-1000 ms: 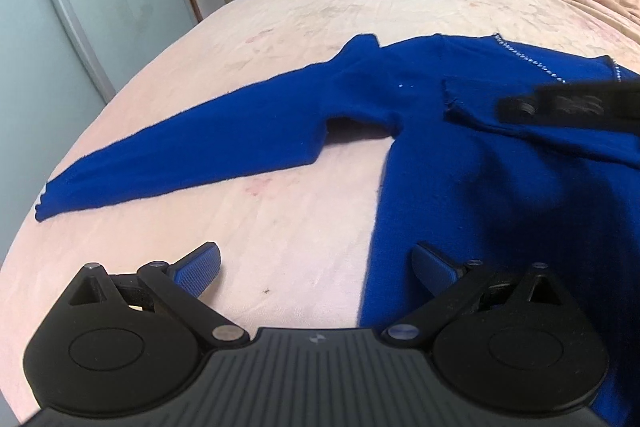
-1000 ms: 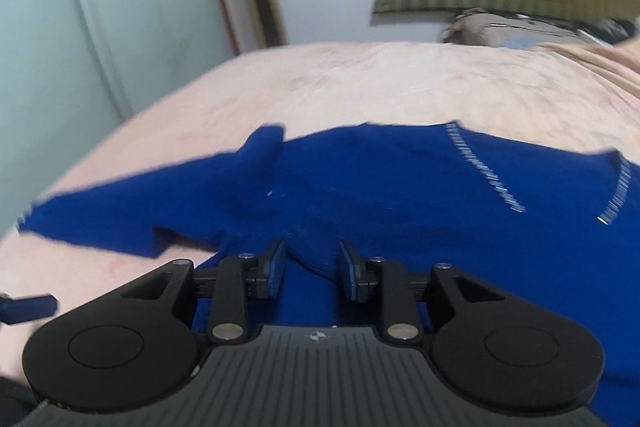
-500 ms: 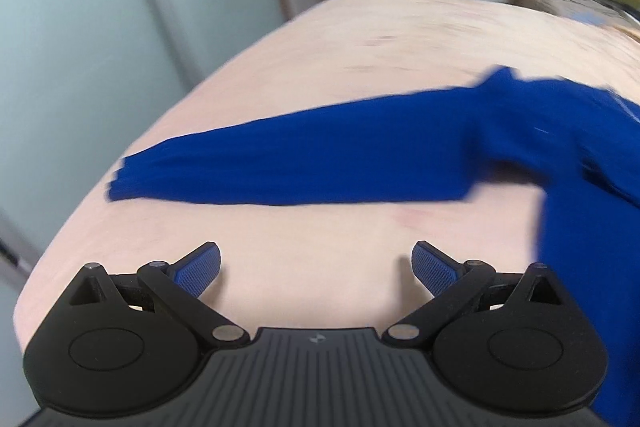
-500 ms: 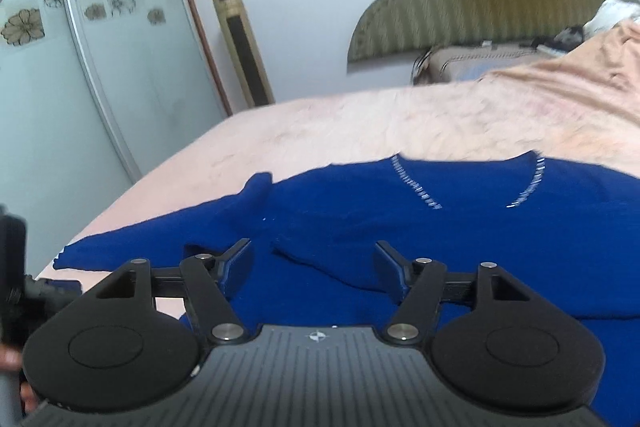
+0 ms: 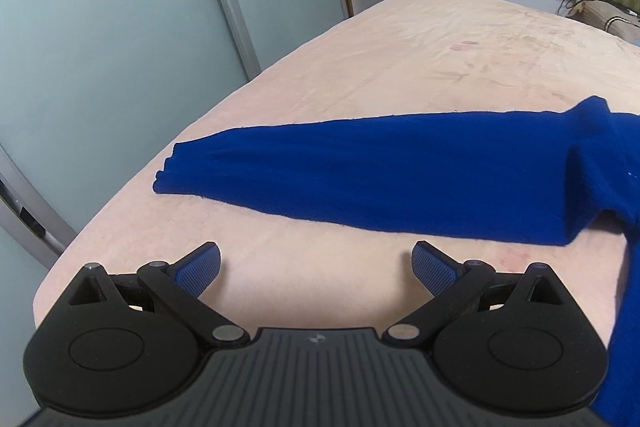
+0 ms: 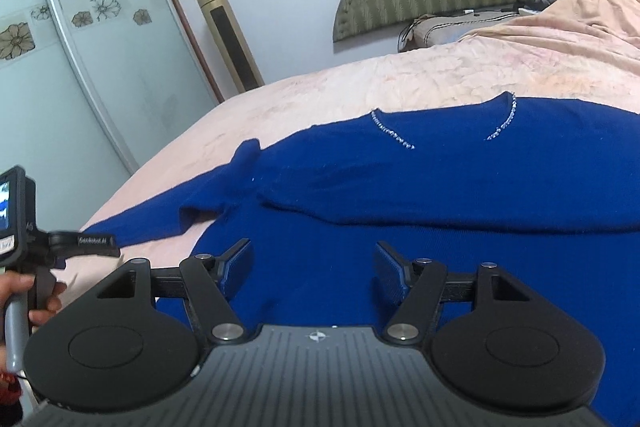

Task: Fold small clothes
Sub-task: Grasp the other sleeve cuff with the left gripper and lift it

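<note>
Sweater [image 6: 400, 227]: one, blue, flat on bed [image 5: 400, 59]. Left tongs [image 5: 316, 269], right tongs [image 6: 312, 273]: both spread, empty.

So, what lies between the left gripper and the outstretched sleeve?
Only bare pink bedsheet, as the left wrist view shows. The left gripper is open just short of the blue sleeve, touching nothing.

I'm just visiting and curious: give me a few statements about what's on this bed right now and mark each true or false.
1. The blue sweater lies on the bed. True.
2. The left gripper is clamped on the sleeve. False: its fingers are spread apart, short of the sleeve.
3. The right gripper is open above the sweater's body. True.
4. The sweater's neckline is plain. False: sparkling trim lines it.
5. The long sleeve is folded over the body. False: it stretches out flat toward the bed's edge.
</note>
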Demonstrator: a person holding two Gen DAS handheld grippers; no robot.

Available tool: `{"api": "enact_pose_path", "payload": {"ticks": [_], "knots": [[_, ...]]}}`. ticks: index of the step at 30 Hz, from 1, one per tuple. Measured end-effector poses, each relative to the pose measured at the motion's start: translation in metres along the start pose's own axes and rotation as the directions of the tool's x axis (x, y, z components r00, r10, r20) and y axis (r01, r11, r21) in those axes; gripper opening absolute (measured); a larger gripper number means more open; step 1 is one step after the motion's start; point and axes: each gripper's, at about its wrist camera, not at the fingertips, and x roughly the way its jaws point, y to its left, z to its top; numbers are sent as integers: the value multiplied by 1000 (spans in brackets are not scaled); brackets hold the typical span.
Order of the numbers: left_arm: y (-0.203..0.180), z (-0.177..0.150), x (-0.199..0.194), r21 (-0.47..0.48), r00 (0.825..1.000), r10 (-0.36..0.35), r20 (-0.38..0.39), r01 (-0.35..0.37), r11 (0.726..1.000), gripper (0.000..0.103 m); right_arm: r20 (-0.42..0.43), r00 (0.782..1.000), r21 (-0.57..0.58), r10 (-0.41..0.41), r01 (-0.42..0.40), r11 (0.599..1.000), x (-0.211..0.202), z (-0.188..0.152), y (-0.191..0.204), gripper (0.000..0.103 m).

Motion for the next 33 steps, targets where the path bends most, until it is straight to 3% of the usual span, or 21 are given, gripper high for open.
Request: {"api": "enact_pose_path", "payload": {"ticks": [13, 17, 20, 23, 27, 29, 30, 31, 32, 33], "knots": [[24, 16, 26, -100, 1000, -2, -24, 0, 995, 103, -28, 1000, 8, 14, -13, 1000, -3, -11, -3, 73], [37, 20, 38, -152, 997, -59, -58, 50, 987, 103, -32, 999, -4, 18, -18, 1000, -4, -11, -2, 74], [57, 24, 51, -255, 988, -133, -81, 108, 961, 103, -36, 999, -16, 19, -19, 1000, -5, -12, 0, 76], [91, 25, 64, -441, 977, -209, -48, 167, 882, 102, -35, 999, -25, 17, -18, 1000, -8, -11, 0, 80], [135, 24, 82, -667, 948, -314, 58, 271, 694, 102, -32, 999, -30, 8, -9, 1000, -12, -12, -2, 83], [148, 23, 91, -733, 933, -345, 104, 306, 608, 99, -32, 999, -30, 3, -4, 1000, -13, -13, -3, 85], [154, 21, 95, -764, 927, -352, 128, 319, 561, 87, -30, 1000, -30, 0, -1, 1000, -14, -13, -3, 85], [158, 20, 99, -784, 924, -356, 142, 324, 530, 61, -29, 1000, -31, -2, 1, 1000, -15, -13, -4, 86], [162, 19, 105, -804, 919, -369, 135, 320, 502, 46, -28, 1000, -34, -7, 6, 999, -16, -13, -3, 86], [165, 18, 111, -823, 914, -387, 118, 308, 477, 24, -27, 1000, -38, -11, 10, 999, -17, -13, -3, 87]]}}
